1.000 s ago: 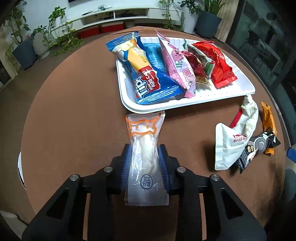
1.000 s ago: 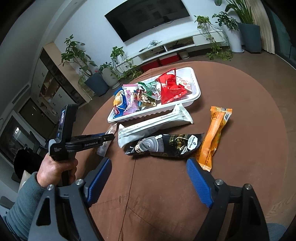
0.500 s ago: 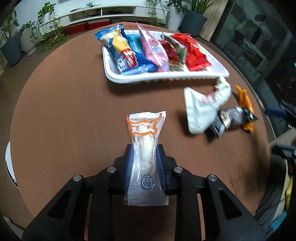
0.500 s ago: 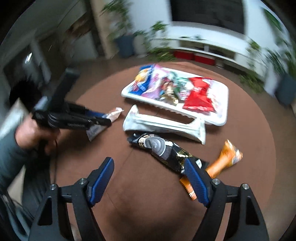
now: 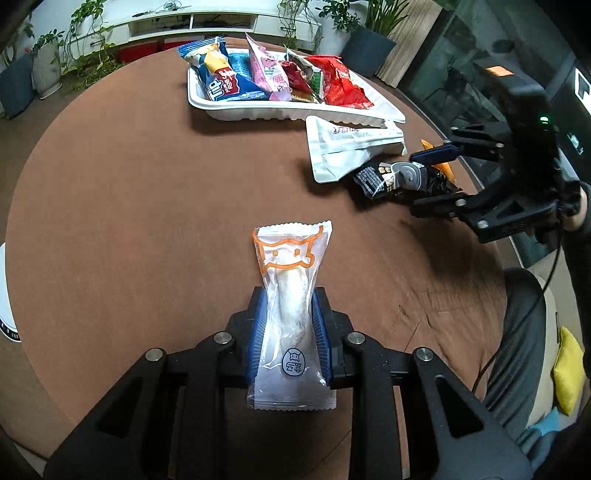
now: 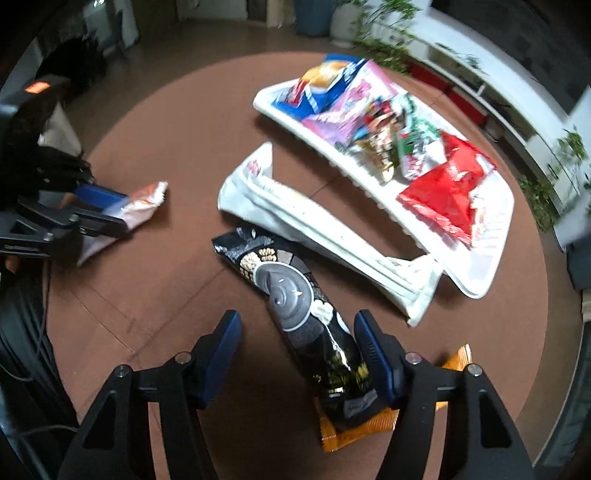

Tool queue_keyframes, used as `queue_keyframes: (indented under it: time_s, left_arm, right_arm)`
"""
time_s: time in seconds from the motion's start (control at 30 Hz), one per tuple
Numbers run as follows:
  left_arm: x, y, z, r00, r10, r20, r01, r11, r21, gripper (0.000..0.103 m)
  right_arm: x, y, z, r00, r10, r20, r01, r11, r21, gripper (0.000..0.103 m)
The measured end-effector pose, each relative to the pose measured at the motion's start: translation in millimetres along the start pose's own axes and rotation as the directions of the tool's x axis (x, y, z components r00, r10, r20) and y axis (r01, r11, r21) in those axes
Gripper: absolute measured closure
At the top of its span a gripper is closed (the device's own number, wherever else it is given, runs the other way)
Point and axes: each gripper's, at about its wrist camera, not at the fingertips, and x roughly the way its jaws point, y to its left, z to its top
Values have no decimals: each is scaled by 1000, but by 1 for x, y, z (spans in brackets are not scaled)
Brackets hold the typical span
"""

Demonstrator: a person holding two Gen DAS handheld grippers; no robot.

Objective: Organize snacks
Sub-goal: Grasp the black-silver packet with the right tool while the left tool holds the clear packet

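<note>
My left gripper [image 5: 290, 315] is shut on a clear snack packet with an orange cat outline [image 5: 290, 291], held above the brown round table [image 5: 147, 206]; the packet also shows in the right wrist view [image 6: 136, 206]. My right gripper [image 6: 297, 349] is open, its fingers on either side of a black snack packet [image 6: 295, 306] lying on the table. An orange packet [image 6: 354, 428] lies under the black one. A long white packet [image 6: 317, 229] lies beside the white tray [image 6: 476, 266], which holds several snacks. In the left wrist view the right gripper [image 5: 432, 177] hovers at the black packet [image 5: 391, 179].
The tray [image 5: 280, 109] sits at the far side of the table in the left wrist view, with the white packet [image 5: 347, 146] just in front of it. Potted plants [image 5: 48, 66] and a low white shelf [image 5: 207, 22] stand beyond the table.
My left gripper has drawn back from the tray with the clear packet. My right gripper has swung round and dropped low over the black packet, which now lies between its fingers.
</note>
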Motion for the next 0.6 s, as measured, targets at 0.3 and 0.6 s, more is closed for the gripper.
queue_keyframes:
  time_s: [0.3, 0.6]
  left_arm:
    - [-2, 4, 2, 1000, -12, 15, 12, 1000, -11, 80]
    - [-5, 6, 1, 999, -24, 30, 24, 999, -28, 80]
  right_arm:
    - [14, -1, 6, 994, 87, -61, -85, 996, 39, 56]
    - [8, 13, 16, 988, 150, -40, -144, 981, 128, 75]
